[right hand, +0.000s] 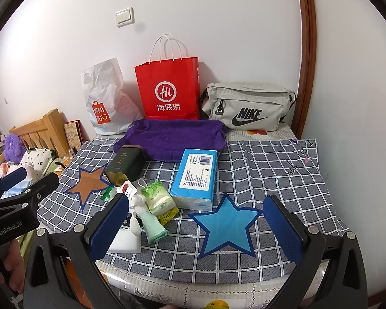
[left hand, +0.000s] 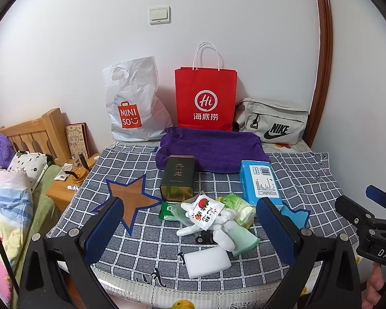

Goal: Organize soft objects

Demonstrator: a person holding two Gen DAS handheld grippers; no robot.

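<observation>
- Nearest the lens, the left gripper hovers with jaws spread wide and empty, framing a heap of soft packets on the grey checked cloth.
- Right gripper hangs equally wide and empty over the blue star patch.
- Judging by this, sorting has not begun; next comes descending onto one soft item, likely the rolled mint-green cloth, beside the white foam block.

White wall, wooden headboard.
</observation>
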